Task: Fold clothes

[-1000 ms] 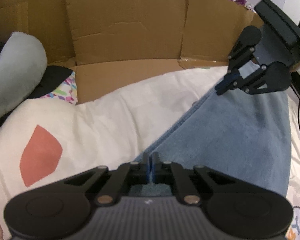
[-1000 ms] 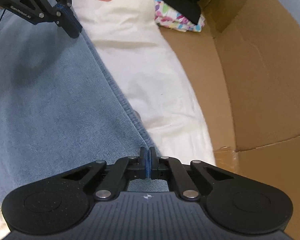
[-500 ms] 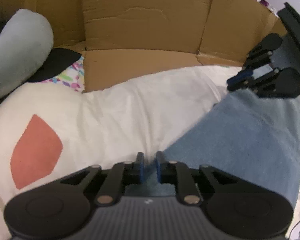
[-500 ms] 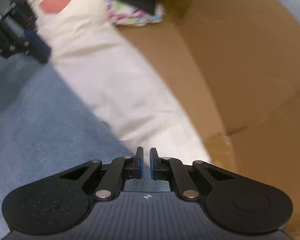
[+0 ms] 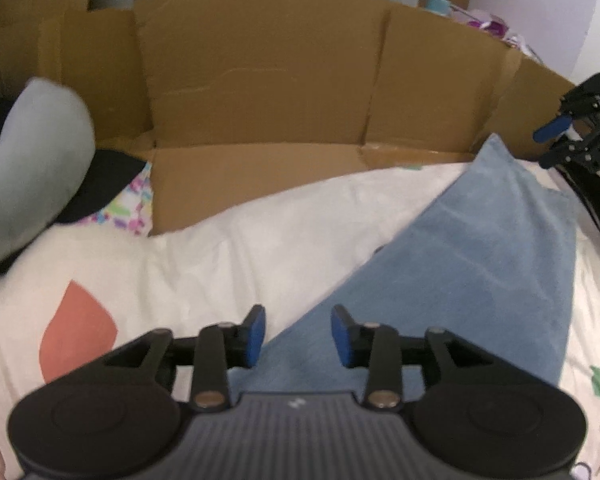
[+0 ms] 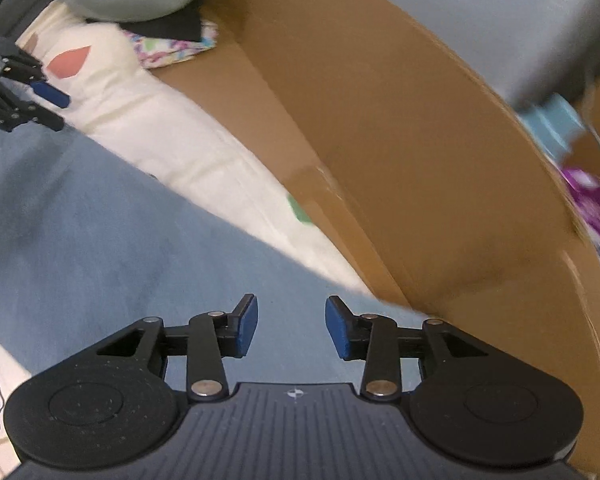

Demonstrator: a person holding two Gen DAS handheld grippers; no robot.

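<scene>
We just let go: both sets of jaws, pinched shut on the jeans (image 5: 480,264) a second ago, are opening with nothing pressed between the pads. Left gripper (image 5: 298,338) hovers over the near edge; right gripper (image 6: 291,326) has lifted clear and rolled, now at 3 o'clock in the left view. Jeans lie flat on the bedding (image 5: 220,264), running from 6 toward 2 o'clock, cardboard (image 5: 260,92) behind at 12. We read this fold as placed; next grab comes fresh.

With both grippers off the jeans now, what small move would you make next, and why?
Probably lift both clear and regrip for another fold: the left gripper and right gripper are opening with nothing between their pads, and the jeans lie flat on the bedding.
</scene>
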